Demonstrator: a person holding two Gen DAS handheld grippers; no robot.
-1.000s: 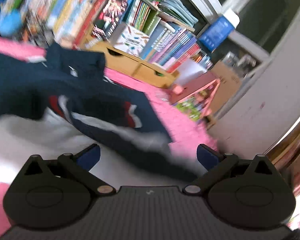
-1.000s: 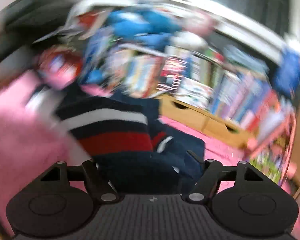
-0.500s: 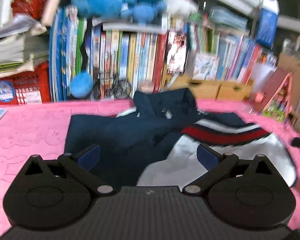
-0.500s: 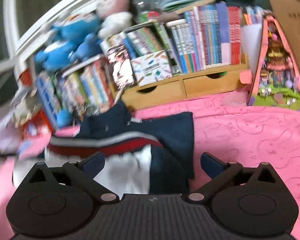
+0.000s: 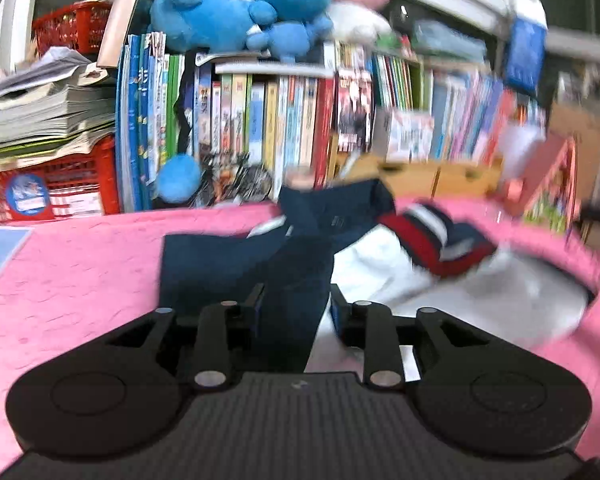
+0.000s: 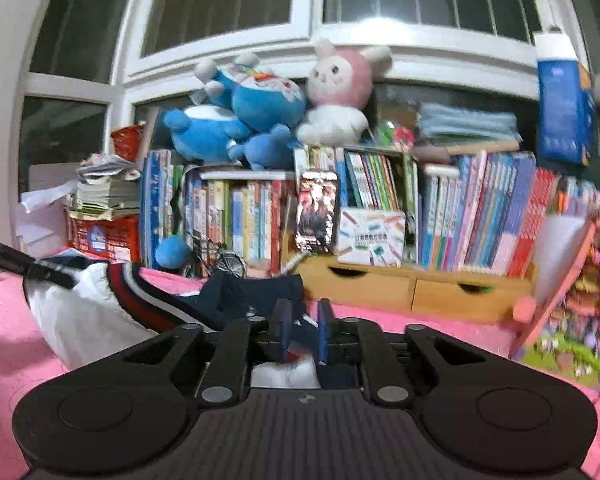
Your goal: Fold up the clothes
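Navy, white and red-striped garment (image 5: 300,256) lying crumpled on the pink desk (image 5: 72,272), with cloth between both tongs.

Garment is seen spread in the middle of the pink surface, navy part toward the left view's left, white panel (image 5: 384,268) and red stripe (image 5: 428,240) to the right. Left tongs (image 5: 294,312) are closing, a navy fold being pinched between the blue pads. Right tongs (image 6: 302,330) are closing too, narrow gap, navy and white cloth caught between them at the garment's edge (image 6: 256,292). Behind the garment, rows of books (image 6: 480,216) are stood against the window, over a wooden drawer unit (image 6: 412,284). Blue plush toys (image 6: 236,120) and a pink rabbit plush (image 6: 340,88) are piled on top. A red crate (image 5: 60,196) with stacked papers is seen at left.
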